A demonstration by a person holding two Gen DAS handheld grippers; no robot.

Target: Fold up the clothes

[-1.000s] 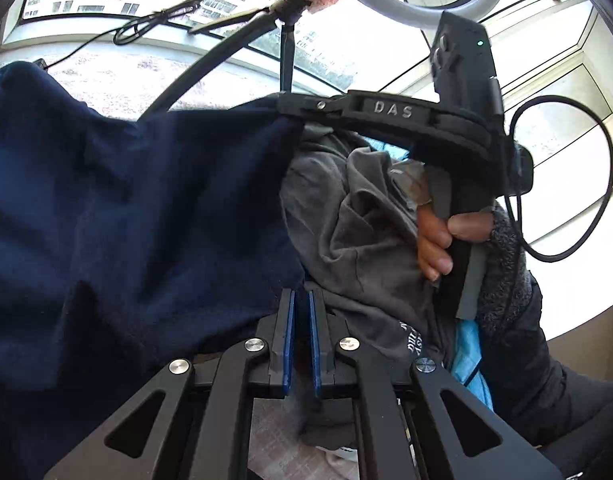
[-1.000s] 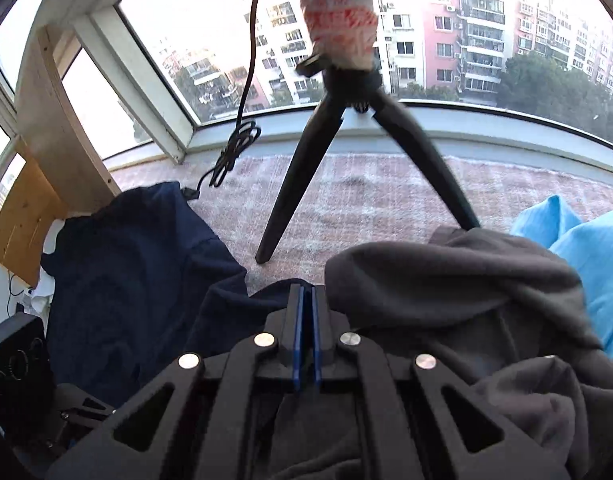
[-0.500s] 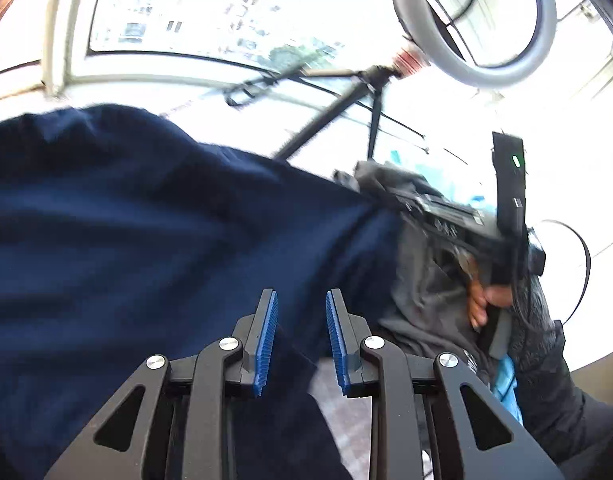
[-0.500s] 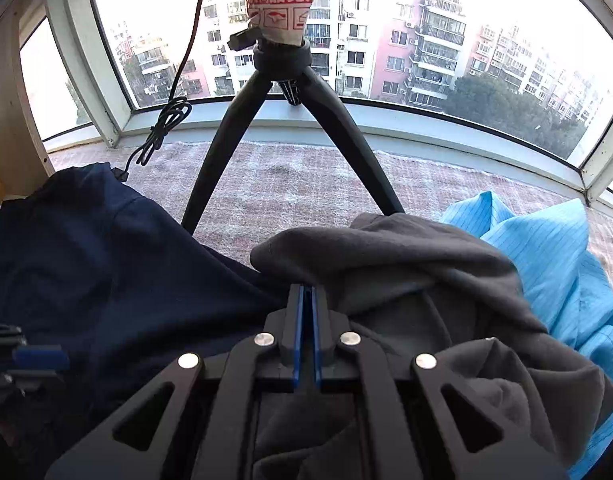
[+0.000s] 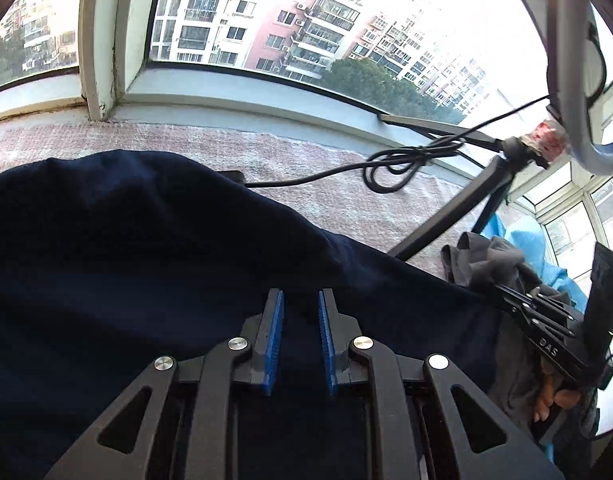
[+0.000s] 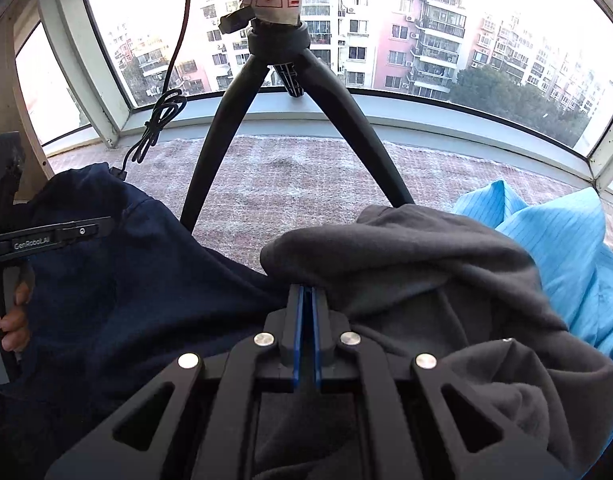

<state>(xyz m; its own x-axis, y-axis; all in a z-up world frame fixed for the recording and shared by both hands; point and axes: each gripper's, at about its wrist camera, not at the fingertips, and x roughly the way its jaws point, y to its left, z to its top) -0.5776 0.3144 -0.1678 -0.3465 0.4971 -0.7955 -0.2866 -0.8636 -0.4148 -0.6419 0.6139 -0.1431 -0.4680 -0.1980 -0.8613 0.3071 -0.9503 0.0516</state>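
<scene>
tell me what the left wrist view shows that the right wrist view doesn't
Only the left wrist view shows the ring light at upper right, and the open left claw over the navy garment.

Only the right wrist view shows the wooden board at far left, and the right claw closed at the edge of the grey garment.

Both show the navy and grey garments, the light blue garment, the tripod, its coiled cable, the checked mat and the apartment blocks outside.

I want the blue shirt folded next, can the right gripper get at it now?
Probably not: the right gripper looks shut on dark cloth, and the grey garment lies between it and the light blue shirt.
</scene>
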